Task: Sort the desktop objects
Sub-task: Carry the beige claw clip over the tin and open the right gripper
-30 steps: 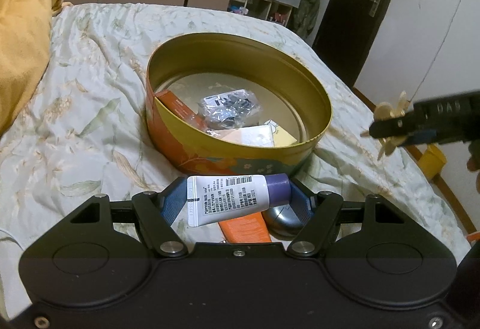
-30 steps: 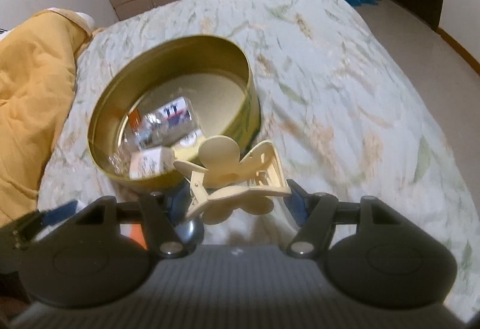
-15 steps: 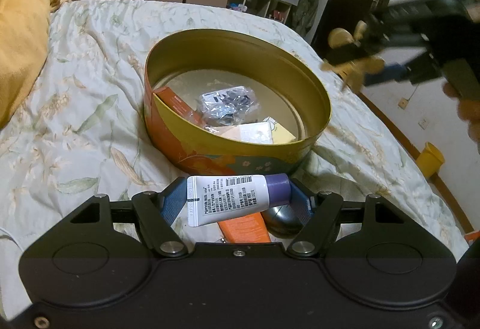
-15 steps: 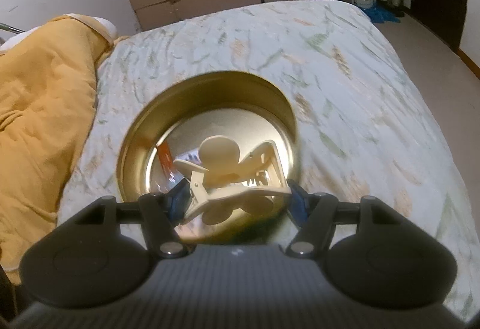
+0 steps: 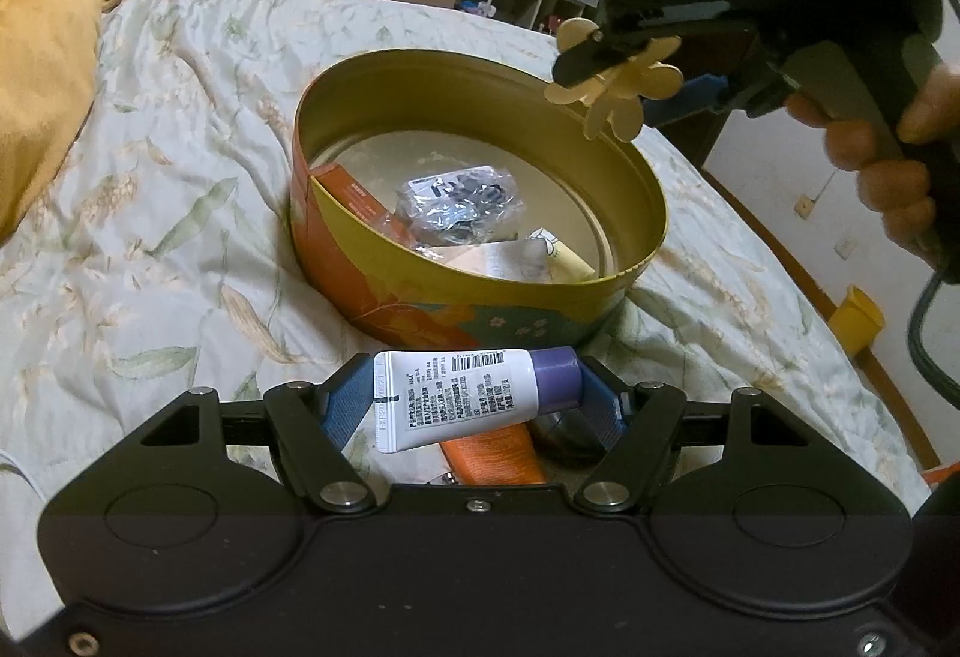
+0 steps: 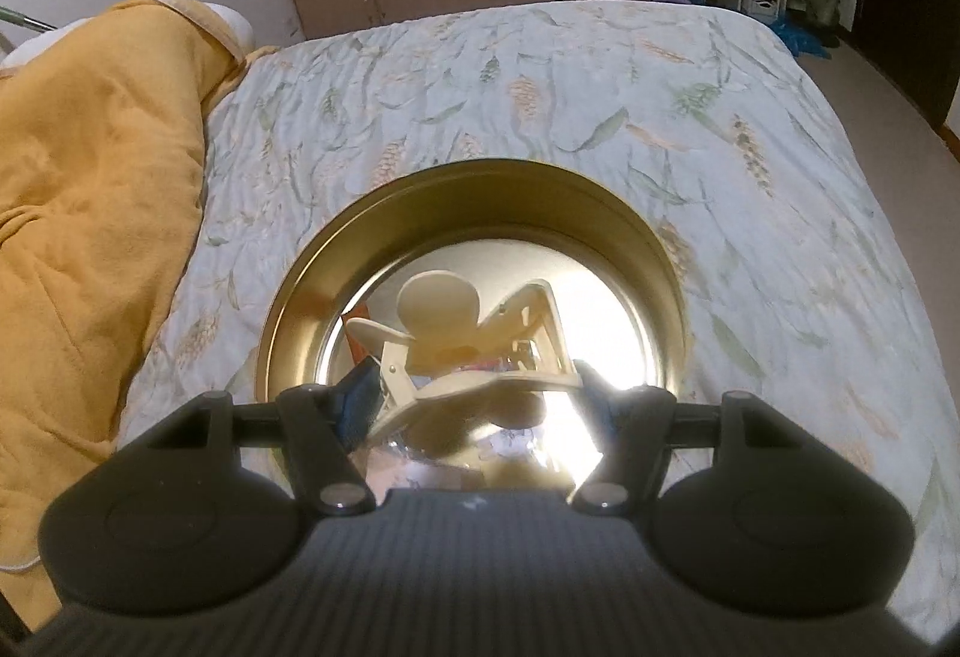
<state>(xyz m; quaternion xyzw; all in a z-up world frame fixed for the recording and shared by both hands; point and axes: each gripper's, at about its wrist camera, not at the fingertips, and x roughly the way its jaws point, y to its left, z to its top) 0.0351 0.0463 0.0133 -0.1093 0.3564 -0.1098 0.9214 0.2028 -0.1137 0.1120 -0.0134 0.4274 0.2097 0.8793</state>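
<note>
A round gold tin (image 5: 480,291) sits on the flowered bedspread and holds an orange box (image 5: 354,195), a clear bag of dark parts (image 5: 462,204) and some cards. My left gripper (image 5: 474,405) is shut on a white tube with a purple cap (image 5: 462,399), held crosswise just in front of the tin. My right gripper (image 5: 630,81) hovers over the tin's far right rim. Its jaws are opening, with a cream flower-shaped hair clip (image 5: 624,93) still between the pads. In the right wrist view the hair clip (image 6: 444,315) hangs over the tin (image 6: 300,309) floor, within the right gripper (image 6: 474,393).
An orange tube (image 5: 498,453) and a grey rounded object (image 5: 564,432) lie on the bedspread under my left gripper. A yellow blanket (image 6: 90,213) is heaped on the left. The bed drops off at the right, where a small yellow bin (image 5: 858,321) stands on the floor.
My right gripper has carried the hair clip from beside the tin, up and over its rim to above its inside. The left gripper and its tube have stayed put.
</note>
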